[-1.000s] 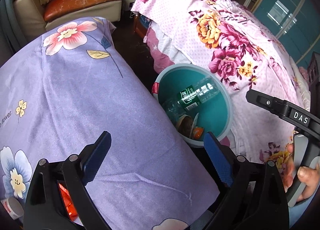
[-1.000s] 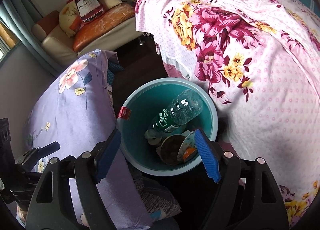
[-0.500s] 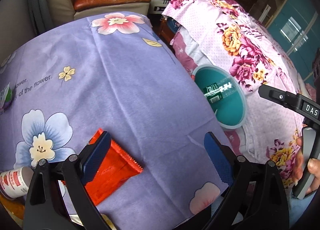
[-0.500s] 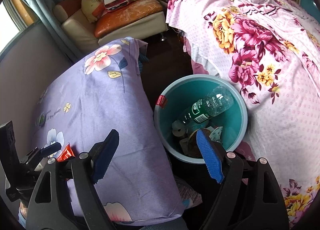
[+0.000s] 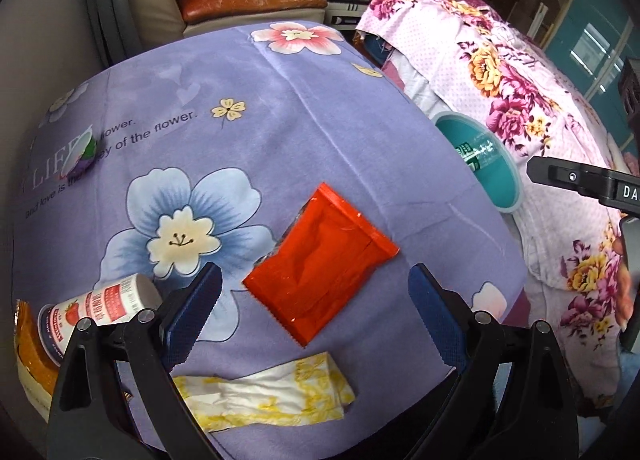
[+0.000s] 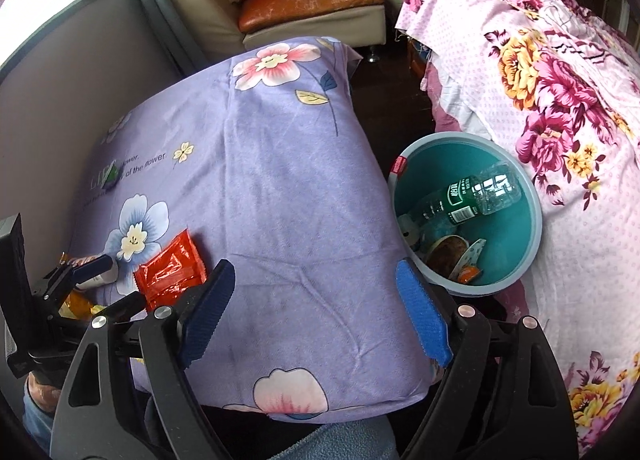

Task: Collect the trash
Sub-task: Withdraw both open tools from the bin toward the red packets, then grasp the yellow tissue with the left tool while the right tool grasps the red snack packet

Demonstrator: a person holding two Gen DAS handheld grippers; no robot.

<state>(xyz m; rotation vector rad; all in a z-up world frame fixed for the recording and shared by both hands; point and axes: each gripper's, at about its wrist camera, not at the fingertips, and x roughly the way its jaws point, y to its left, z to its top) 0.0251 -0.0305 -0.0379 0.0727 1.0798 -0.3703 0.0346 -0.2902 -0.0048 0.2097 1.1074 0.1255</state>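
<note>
Both hand-held grippers have swung away from the teal trash bin and over the lavender floral cloth of the bench since the earlier frames, and the right one's jaws have just been opening with nothing between them.

Left hand-held gripper (image 5: 312, 300) hangs released above the bench (image 5: 320, 108), its blue pads spread wide and empty. Straight ahead of it, between the two pads but lower on the cloth, lies a flat red foil wrapper (image 5: 320, 260). Nearer than the pads, under its frame, sits a crumpled white-and-yellow tissue packet (image 5: 264, 392). Off its left finger a small white pot with a strawberry label (image 5: 96, 308) lies on its side, and beyond that, at the frame's edge, an orange wrapper (image 5: 32, 356). Far ahead to its left a small scrap with green and purple (image 5: 82, 150) rests on the printed lettering.

Right hand-held gripper (image 6: 316, 308) is also released, pads wide apart over bare cloth. The teal trash bin (image 6: 528, 220) stands on the floor ahead of its right finger, between bench and the pink floral bed (image 6: 560, 80). Inside lie a clear plastic bottle with a green label (image 6: 468, 196) and some cups and scraps. The red wrapper shows off its left finger, near the other gripper.
</note>
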